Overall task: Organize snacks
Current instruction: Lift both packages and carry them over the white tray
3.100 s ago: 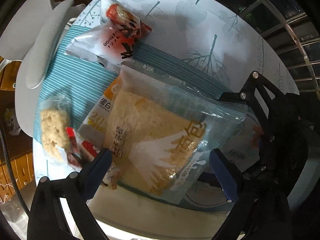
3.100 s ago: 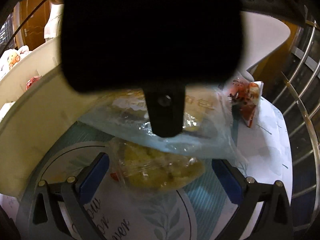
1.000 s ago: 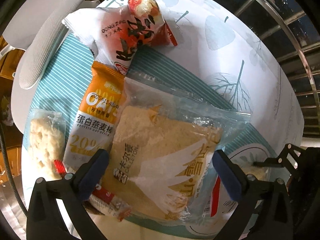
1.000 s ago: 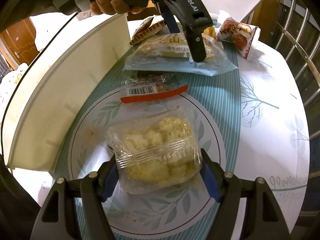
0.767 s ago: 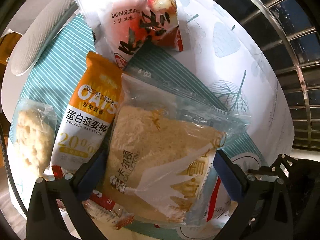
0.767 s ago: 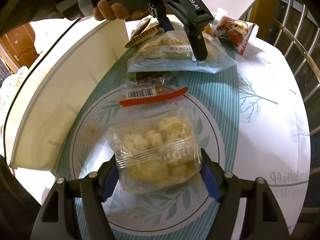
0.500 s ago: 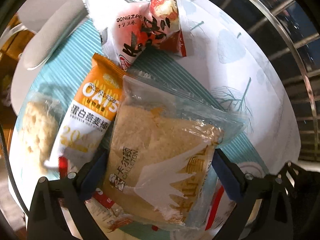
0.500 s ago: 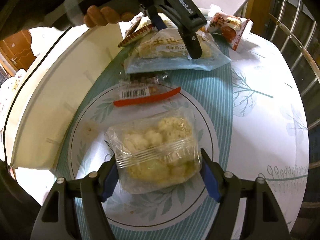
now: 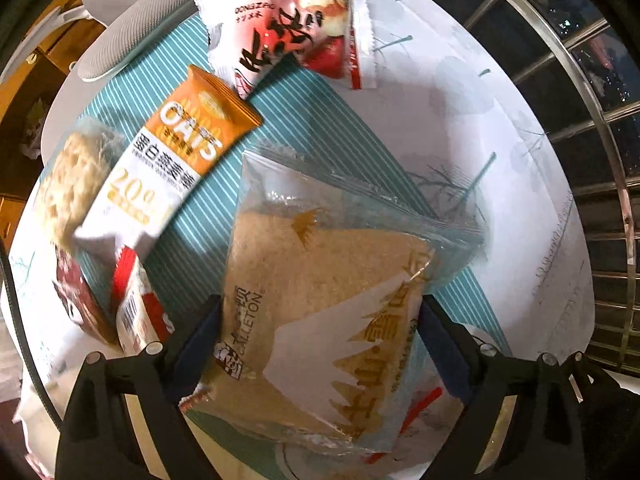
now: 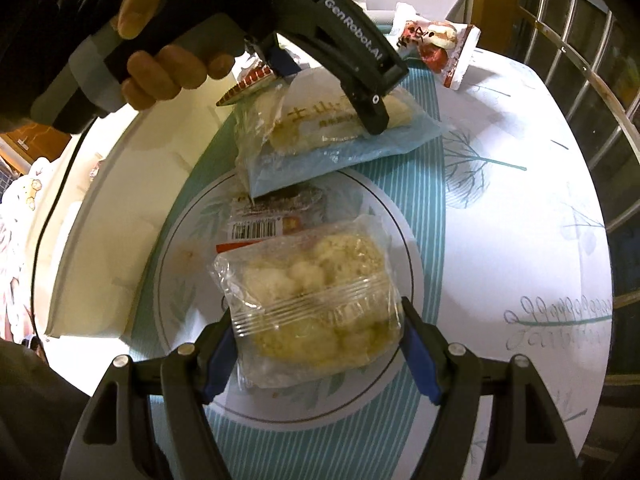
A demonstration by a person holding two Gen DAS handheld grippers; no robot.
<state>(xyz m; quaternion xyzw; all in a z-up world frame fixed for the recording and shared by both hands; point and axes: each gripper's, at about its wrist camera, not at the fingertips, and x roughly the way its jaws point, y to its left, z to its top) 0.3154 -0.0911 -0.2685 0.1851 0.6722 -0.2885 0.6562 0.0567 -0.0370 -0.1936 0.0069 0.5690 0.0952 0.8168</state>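
Note:
My left gripper point(image 9: 320, 332) is shut on a blue-tinted bag of toast bread point(image 9: 320, 300) and holds it lifted over the far rim of the plate point(image 10: 188, 220); it also shows in the right wrist view point(image 10: 332, 140). My right gripper point(image 10: 320, 344) is shut on a clear bag of puffed rice cake point(image 10: 312, 304) over the plate. A red-striped barcode snack point(image 10: 272, 220) lies on the plate between the two bags.
An orange oat bar point(image 9: 168, 168), a white-and-red jujube packet point(image 9: 288, 36), a rice cake pack point(image 9: 68, 184) and a red bar point(image 9: 132, 312) lie on the striped cloth. A white chair back point(image 10: 100, 208) borders the table's left. A metal railing point(image 10: 600, 80) runs along the right.
The left gripper has lifted the bread bag and carried it toward the plate, uncovering the oat bar and red bar. The right gripper stays shut on the rice cake bag.

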